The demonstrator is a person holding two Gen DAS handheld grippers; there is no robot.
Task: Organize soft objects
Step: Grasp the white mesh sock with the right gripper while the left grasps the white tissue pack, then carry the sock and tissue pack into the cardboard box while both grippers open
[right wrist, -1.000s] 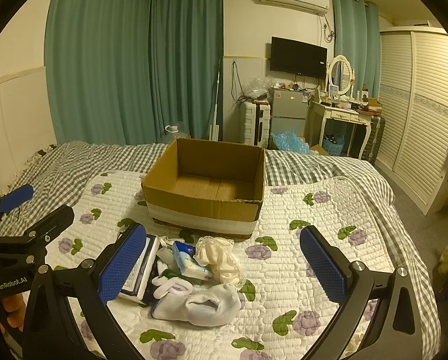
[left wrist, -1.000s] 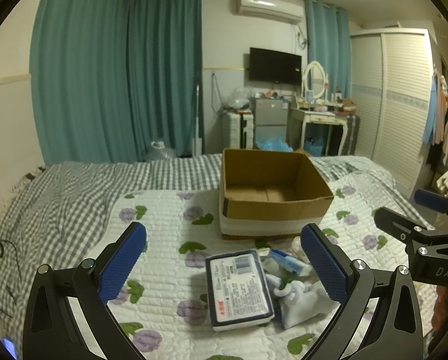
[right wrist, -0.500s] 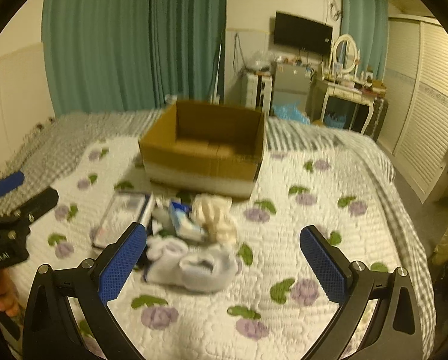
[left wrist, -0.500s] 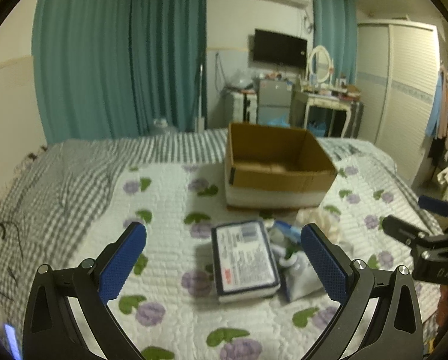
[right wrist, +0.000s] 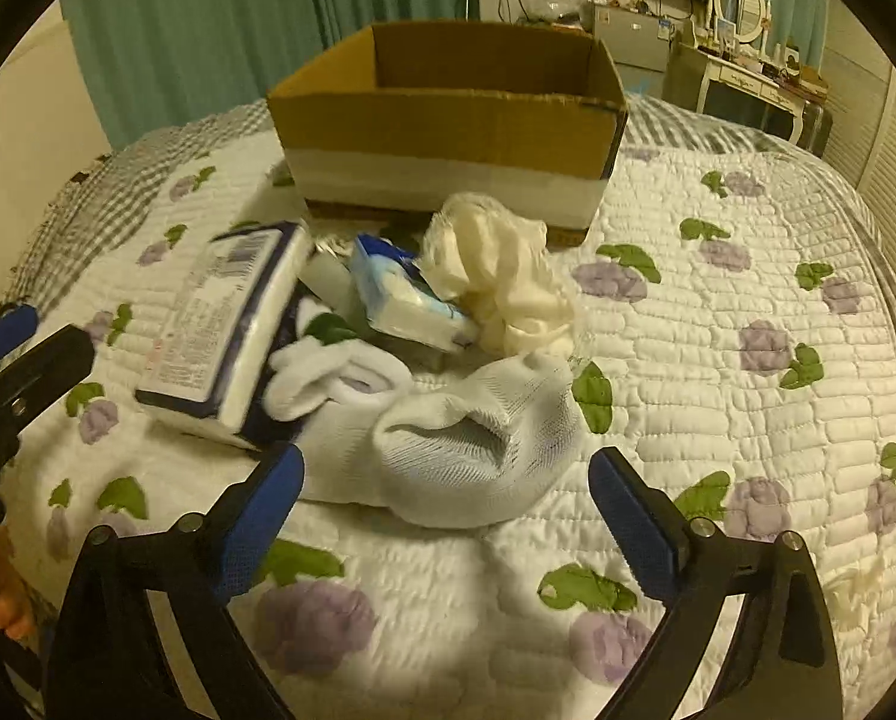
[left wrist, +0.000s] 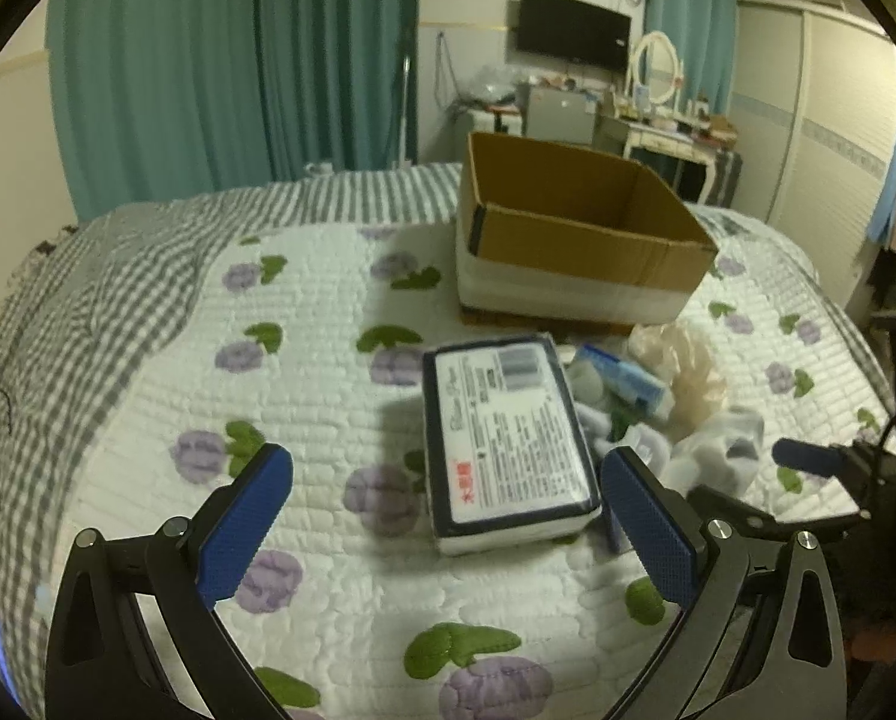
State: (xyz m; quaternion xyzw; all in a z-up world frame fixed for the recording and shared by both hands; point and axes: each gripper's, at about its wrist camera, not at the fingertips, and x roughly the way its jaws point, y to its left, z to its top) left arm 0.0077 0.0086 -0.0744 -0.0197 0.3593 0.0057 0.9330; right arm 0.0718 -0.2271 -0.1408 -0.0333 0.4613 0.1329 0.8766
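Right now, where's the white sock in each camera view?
Left wrist: the sock is at the right, past the right fingertip, beside the tissue pack, partly hidden.
Right wrist: the sock is at centre, just ahead of the open fingers, the nearest item of the pile.
Shared landmark: the cardboard box stands behind the pile in both.

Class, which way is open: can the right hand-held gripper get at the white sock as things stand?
Probably yes: the right hand-held gripper is open, facing the white sock, which lies uncovered on the quilt.
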